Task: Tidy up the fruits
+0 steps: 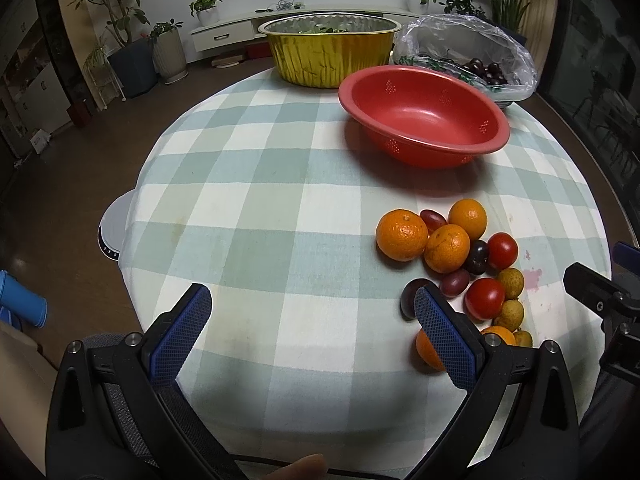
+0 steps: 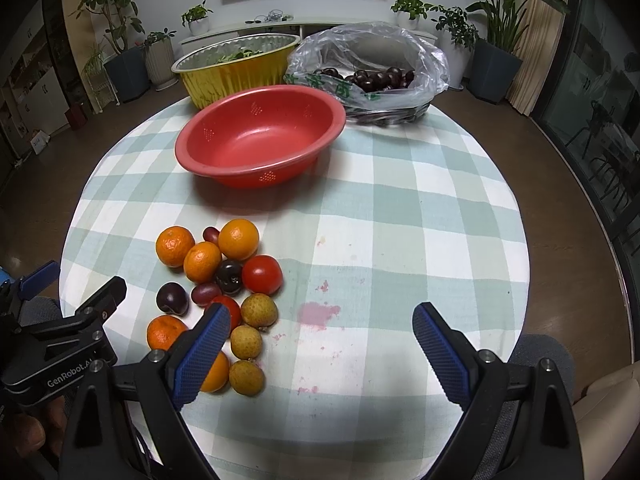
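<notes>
Round counter covered in a green-and-white checked cloth. Left hand-held gripper hangs over the near counter edge, jaws spread wide, nothing between the blue ribbed pads. Right hand-held gripper likewise released and empty, over a pink stain on the cloth.

Loose fruit pile sits near-centre, between the two grippers:
- three orange mandarins clustered at the far side of the pile, touching each other
- two more orange mandarins at the near side, one partly hidden behind the right gripper's left finger
- two round red tomatoes, one mostly behind that same finger
- dark purple plums, one apart at the left of the pile, one in the middle
- small reddish oval grape-like fruits
- three yellow-brown rough-skinned longans in a line along the pile's right edge

Empty red plastic colander bowl stands beyond the pile, well apart from it. Behind it a gold foil pan holding greens, and beside that a clear plastic bag of dark cherries.

A fingertip shows at the bottom edge of the left view.
</notes>
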`<state>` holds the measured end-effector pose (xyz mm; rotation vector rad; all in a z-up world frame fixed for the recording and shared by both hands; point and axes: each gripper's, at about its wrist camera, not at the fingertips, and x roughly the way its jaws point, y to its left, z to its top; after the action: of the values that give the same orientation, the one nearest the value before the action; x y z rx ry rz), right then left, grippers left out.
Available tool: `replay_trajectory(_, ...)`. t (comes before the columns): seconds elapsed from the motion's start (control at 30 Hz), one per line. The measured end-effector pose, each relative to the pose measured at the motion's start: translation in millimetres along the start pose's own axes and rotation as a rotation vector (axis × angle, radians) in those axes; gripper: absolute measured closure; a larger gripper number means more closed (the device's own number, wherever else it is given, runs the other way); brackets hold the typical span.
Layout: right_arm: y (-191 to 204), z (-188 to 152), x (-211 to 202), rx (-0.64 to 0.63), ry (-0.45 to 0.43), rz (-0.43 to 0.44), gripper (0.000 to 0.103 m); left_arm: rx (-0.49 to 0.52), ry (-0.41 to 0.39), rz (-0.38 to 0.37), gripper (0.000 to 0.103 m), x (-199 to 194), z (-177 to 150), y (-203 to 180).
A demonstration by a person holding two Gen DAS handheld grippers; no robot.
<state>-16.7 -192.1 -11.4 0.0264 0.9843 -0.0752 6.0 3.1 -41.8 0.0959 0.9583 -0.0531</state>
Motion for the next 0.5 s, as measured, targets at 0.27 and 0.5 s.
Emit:
replay_trajectory(0.27,-8.6,-12.6,-4.7,-0.007,-0.025,0.107,0.009,0.052,-0.006,-0.208,0.0,-1.0,-10.1,13.3)
replay_trajectory(0.5,-16.1,-30.8,-3.0,-0.045,-0.008,0.199,0.009,0.291,-0.015,-0.278,0.0,-8.9,-22.2,-9.1)
